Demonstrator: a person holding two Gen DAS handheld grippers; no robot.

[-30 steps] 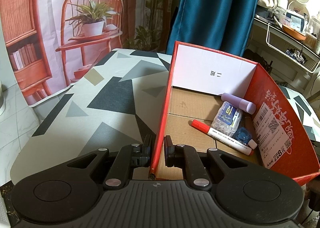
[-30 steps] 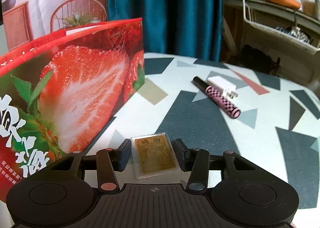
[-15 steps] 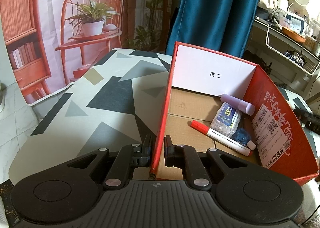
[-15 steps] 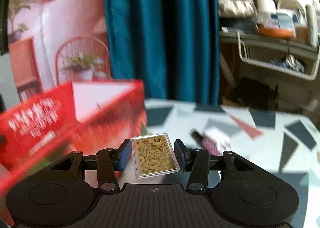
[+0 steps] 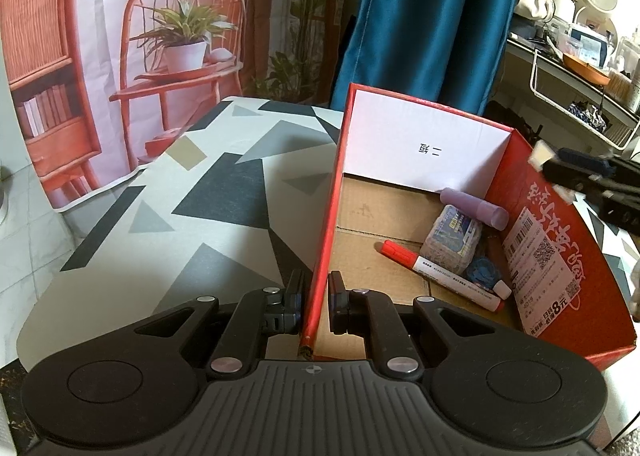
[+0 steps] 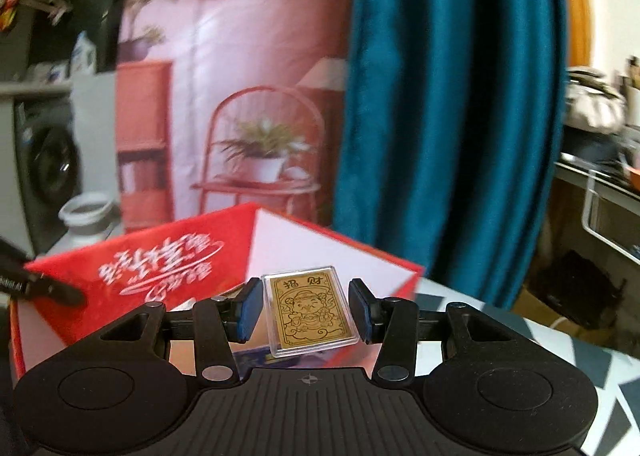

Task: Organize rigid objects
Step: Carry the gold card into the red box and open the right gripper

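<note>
A red cardboard box [image 5: 556,256] stands open on the patterned table [image 5: 180,215]. My left gripper [image 5: 314,296] is shut on the box's near left wall. Inside lie a red marker [image 5: 440,276], a clear packet of clips [image 5: 452,240], a purple tube [image 5: 474,207] and a small blue item [image 5: 482,272]. My right gripper [image 6: 306,310] is shut on a gold card in a clear case [image 6: 310,314], held in the air just above the box [image 6: 160,264]. In the left wrist view the right gripper [image 5: 576,171] shows blurred over the box's right wall.
A blue curtain [image 5: 424,35] and a printed backdrop with a chair and plant [image 5: 184,43] hang behind the table. A cluttered wire shelf [image 5: 580,87] stands at the right. A white jar [image 6: 86,213] sits beyond the box.
My right gripper has lifted the gold card off the table and swung it left over the box; the pink pen and white plug have left its view. The left gripper has stayed put.
</note>
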